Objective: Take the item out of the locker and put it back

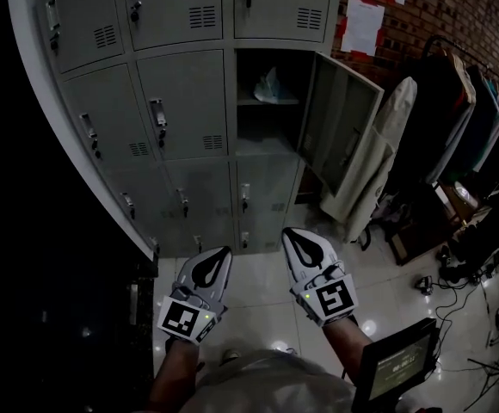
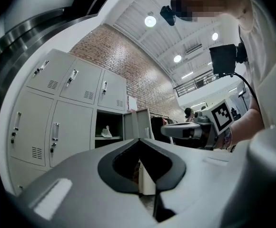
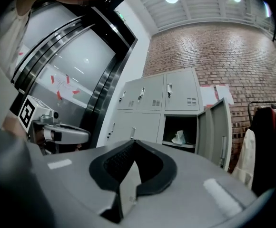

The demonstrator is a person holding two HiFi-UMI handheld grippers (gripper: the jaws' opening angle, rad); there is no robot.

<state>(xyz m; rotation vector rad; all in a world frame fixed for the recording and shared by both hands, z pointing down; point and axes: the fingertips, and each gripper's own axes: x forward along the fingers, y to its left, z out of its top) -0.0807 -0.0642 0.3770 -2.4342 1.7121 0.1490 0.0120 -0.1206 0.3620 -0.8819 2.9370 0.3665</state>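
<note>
A crumpled pale item [image 1: 268, 86] lies on the shelf inside the open locker compartment, whose door [image 1: 340, 119] swings out to the right. Both grippers hang well short of the locker, above the shiny floor. My left gripper [image 1: 216, 255] and my right gripper [image 1: 292, 235] each have their jaws together with nothing between them. In the left gripper view the item [image 2: 106, 132] sits far beyond the closed tips of the left gripper [image 2: 139, 140], with the right gripper [image 2: 185, 131] alongside. In the right gripper view the item [image 3: 178, 137] rests past the right gripper [image 3: 132, 141].
Grey lockers [image 1: 172, 101] with shut doors fill the wall around the open one. A white garment [image 1: 378, 162] and a rack of dark clothes [image 1: 460, 114] stand to the right. Cables [image 1: 490, 317] lie on the floor. A small screen [image 1: 400, 364] sits low right.
</note>
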